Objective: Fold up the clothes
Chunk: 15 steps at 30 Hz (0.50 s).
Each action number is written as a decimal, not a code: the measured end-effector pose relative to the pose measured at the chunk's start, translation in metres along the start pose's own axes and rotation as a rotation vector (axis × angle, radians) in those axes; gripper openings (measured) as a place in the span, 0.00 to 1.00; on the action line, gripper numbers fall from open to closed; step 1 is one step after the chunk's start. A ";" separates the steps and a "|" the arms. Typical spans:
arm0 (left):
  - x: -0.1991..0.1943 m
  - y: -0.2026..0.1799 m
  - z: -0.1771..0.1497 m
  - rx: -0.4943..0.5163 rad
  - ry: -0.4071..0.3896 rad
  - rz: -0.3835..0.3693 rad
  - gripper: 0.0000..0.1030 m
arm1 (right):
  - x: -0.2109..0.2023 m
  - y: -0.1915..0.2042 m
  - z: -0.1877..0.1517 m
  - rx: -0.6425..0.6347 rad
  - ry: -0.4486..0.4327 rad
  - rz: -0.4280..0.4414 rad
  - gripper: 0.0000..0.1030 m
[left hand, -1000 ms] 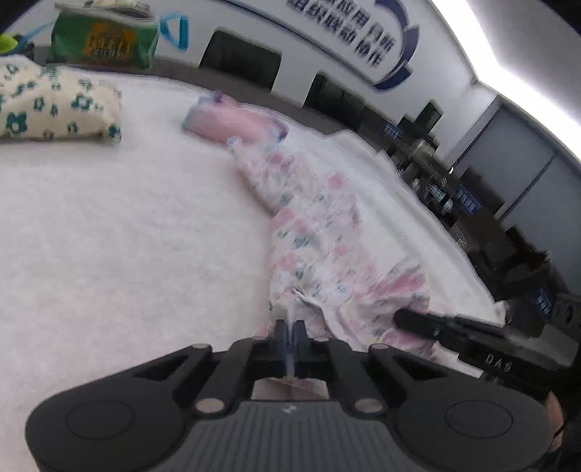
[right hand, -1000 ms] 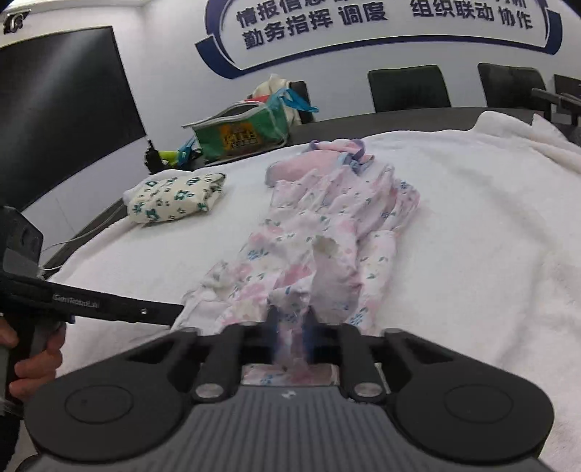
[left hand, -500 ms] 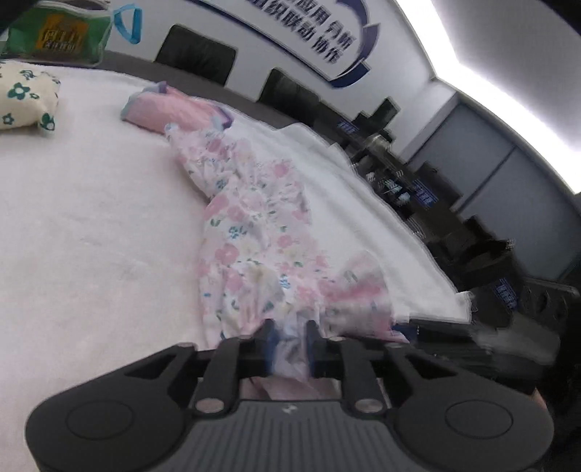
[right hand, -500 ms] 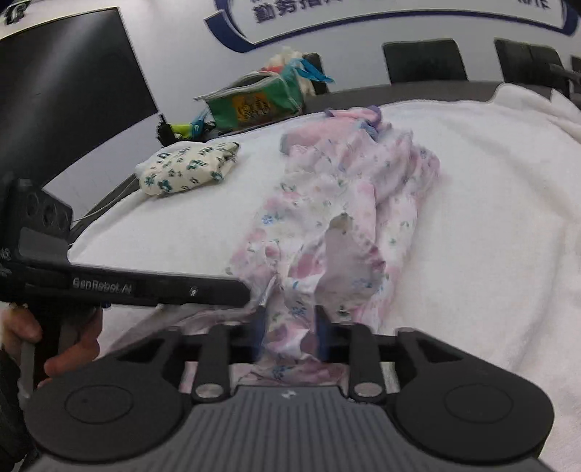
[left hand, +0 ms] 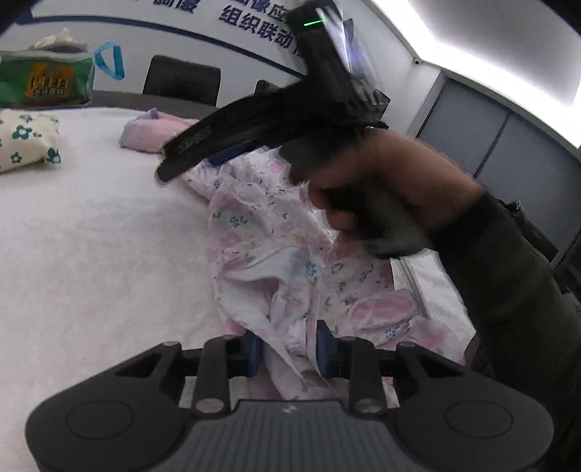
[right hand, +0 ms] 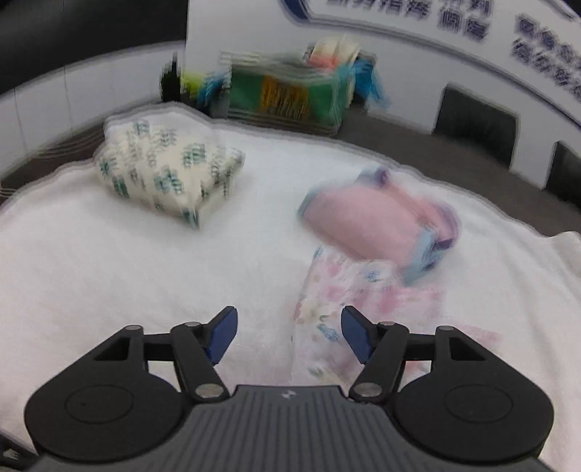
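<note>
While the left gripper (left hand: 287, 343) angles down, jaws closing around the floral garment (left hand: 261, 250), the right gripper (right hand: 288, 336) hovers beyond, jaws apart, empty.

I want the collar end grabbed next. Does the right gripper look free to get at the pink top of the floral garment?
Probably yes: the right gripper is open and empty, and only bare white blanket and floral garment lie before the pink top.

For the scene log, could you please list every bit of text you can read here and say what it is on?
"组织联动": blue lettering on the white wall sign, cut off at both ends.
Green bag: orange label with pale characters, too blurred to read.
Right gripper: pale print on its side, too blurred to read.
Wall lettering in the right wrist view: blurred, unreadable.
</note>
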State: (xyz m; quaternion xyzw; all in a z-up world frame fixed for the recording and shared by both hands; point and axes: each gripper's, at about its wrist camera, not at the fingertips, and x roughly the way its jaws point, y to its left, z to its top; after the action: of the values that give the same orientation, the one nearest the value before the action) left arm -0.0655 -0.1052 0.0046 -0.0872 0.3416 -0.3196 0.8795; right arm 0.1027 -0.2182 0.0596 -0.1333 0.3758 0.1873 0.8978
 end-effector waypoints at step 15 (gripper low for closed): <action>-0.001 -0.006 -0.003 0.037 -0.002 -0.004 0.30 | 0.019 -0.026 0.002 0.175 -0.030 -0.051 0.16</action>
State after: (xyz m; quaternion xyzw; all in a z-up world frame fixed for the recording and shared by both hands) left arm -0.0715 -0.1092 0.0049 -0.0717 0.3346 -0.3274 0.8808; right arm 0.1278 -0.2361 0.0498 -0.0610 0.3739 0.1328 0.9159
